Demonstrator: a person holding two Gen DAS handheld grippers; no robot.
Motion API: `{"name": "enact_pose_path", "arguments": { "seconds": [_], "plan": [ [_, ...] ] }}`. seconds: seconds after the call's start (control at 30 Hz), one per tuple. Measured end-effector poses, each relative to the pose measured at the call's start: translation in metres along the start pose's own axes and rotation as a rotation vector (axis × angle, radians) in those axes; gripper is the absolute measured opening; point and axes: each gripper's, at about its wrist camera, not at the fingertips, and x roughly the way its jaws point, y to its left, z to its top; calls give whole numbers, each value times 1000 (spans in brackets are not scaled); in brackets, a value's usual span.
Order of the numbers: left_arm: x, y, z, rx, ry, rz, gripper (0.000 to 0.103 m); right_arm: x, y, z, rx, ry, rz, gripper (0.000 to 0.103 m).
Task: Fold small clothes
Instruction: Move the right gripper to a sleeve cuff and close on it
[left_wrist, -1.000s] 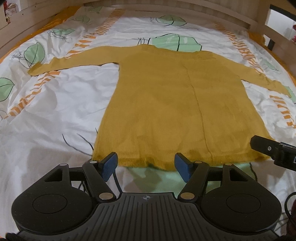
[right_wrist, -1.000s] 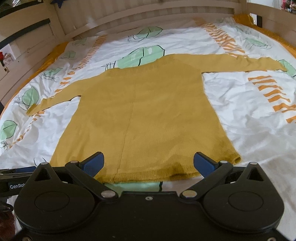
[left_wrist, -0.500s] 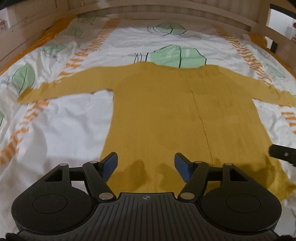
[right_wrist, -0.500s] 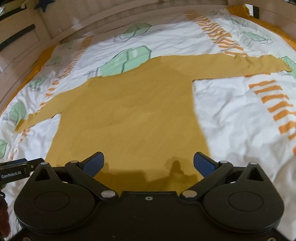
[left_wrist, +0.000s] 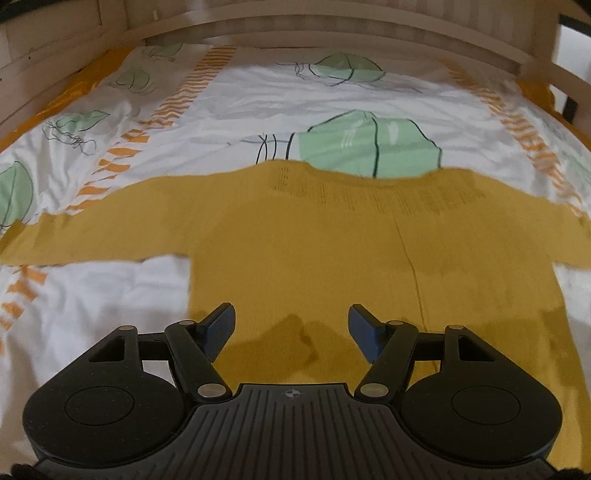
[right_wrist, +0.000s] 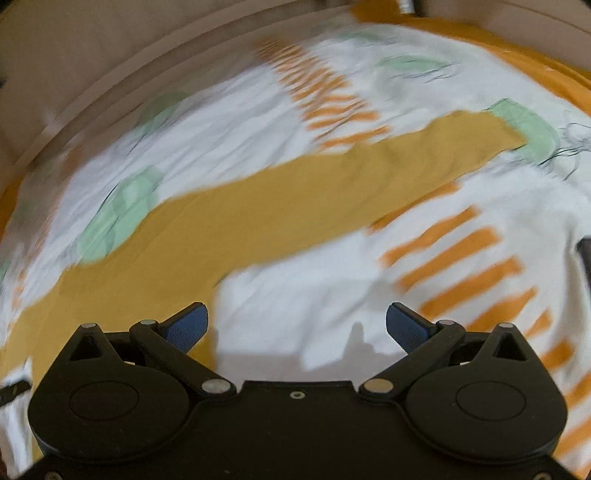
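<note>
Both tools advanced over the sweater (left_wrist: 332, 258); the right tool (right_wrist: 295, 325) swung toward its right sleeve (right_wrist: 332, 184)

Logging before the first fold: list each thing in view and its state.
Mustard-yellow knit sweater: flat on the bed, both sleeves spread, unfolded.
Its right sleeve: stretched straight, ungripped.
White leaf-print bedsheet: spread, lightly wrinkled.
Left gripper: open, empty, over the sweater body.
Right gripper: open, empty, view blurred.

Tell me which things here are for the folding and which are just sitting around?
For the folding:
- yellow sweater, spread flat
- left claw, open above the sweater's body
- right claw, open near a sleeve

Just there:
- leaf-print bedsheet
- wooden bed frame
</note>
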Motion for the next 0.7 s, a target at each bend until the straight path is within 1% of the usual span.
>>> {"name": "enact_pose_path", "arguments": {
  "seconds": [0.1,0.23,0.33,0.47,0.53,0.63,0.7],
  "plan": [
    [17,-4,15,0,-30,12,66,12,-32,27,45,-42,-58,102],
    [40,-11,32,-8,-79,35,66,30,-72,58,64,-111,-141,102],
    [59,-17,40,-10,-87,40,66,45,-105,77,116,-132,-180,102],
    [82,-24,41,-4,-69,32,66,64,-142,91,233,-137,-176,102],
    [92,-28,39,0,-54,31,66,68,-155,93,275,-149,-151,102],
    [105,-33,34,21,-42,19,67,74,-162,100,301,-162,-129,103],
    [107,-35,29,37,-64,24,67,77,-165,105,295,-172,-113,103]
  ]
}}
